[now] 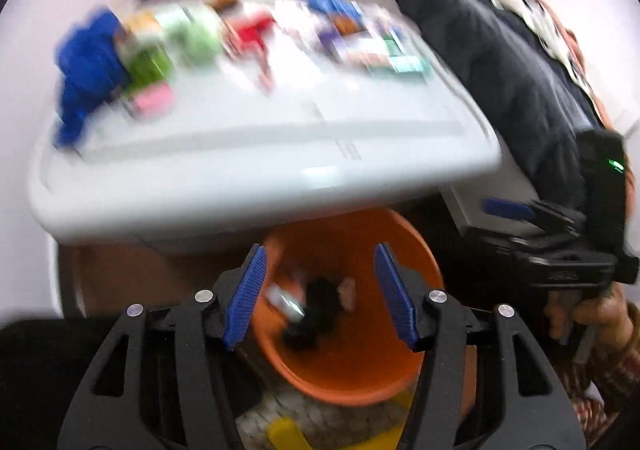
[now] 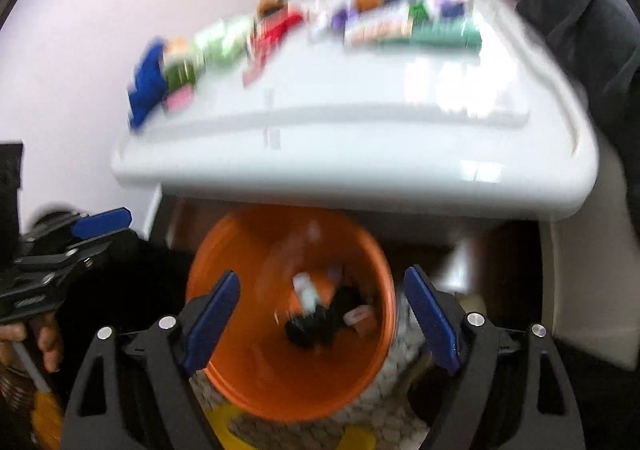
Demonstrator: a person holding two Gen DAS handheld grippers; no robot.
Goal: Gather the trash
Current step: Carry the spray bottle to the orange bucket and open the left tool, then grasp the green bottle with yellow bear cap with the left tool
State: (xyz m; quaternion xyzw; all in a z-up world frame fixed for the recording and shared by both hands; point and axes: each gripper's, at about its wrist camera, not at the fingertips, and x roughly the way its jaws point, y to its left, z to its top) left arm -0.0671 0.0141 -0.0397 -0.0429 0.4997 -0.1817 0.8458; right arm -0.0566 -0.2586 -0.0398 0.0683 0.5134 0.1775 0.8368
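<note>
Below, orange bin (image 1: 352,366) w/ trash (image 1: 316,310) under both grippers, left gripper (image 1: 320,294) & right gripper (image 2: 320,318) spread, empty.

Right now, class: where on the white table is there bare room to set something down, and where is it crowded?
The near strip of the white table is bare, between its front edge and the row of packages. The far half is crowded.

Glossy white plastic table (image 1: 256,169), smooth orange plastic bucket (image 1: 352,378)
</note>
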